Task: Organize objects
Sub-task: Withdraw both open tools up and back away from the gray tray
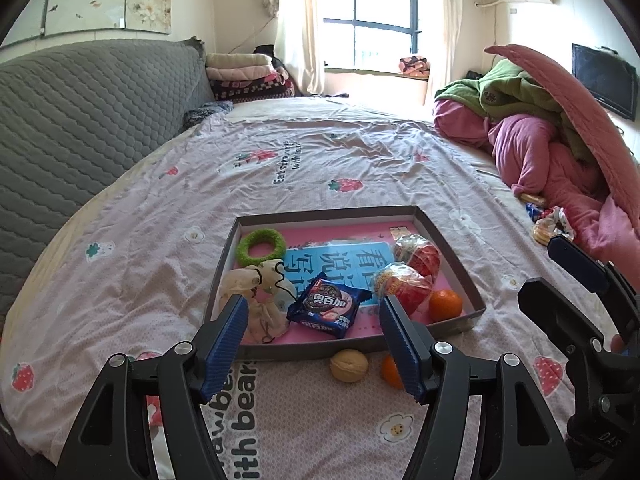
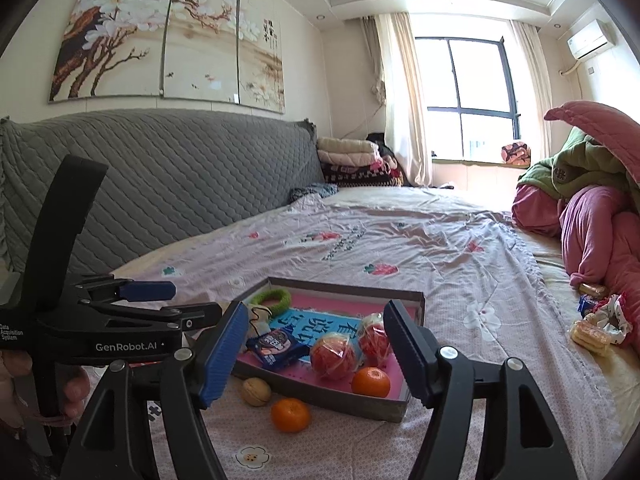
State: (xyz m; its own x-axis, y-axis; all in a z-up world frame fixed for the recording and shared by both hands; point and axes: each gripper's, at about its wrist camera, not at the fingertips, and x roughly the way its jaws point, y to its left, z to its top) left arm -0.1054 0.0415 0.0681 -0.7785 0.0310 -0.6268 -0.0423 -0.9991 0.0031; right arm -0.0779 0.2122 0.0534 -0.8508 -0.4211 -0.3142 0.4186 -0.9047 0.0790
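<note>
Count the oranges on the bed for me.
2. One orange sits inside the tray at its near corner; the other orange lies on the sheet outside, beside the walnut. More may be hidden.

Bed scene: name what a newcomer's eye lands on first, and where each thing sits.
A shallow grey tray lies mid-bed on the strawberry-print sheet, holding a green ring, a blue biscuit packet, two red wrapped snacks and an orange. A walnut and a second orange lie just outside its near edge. Both tongs, left and right, stand open and empty.
</note>
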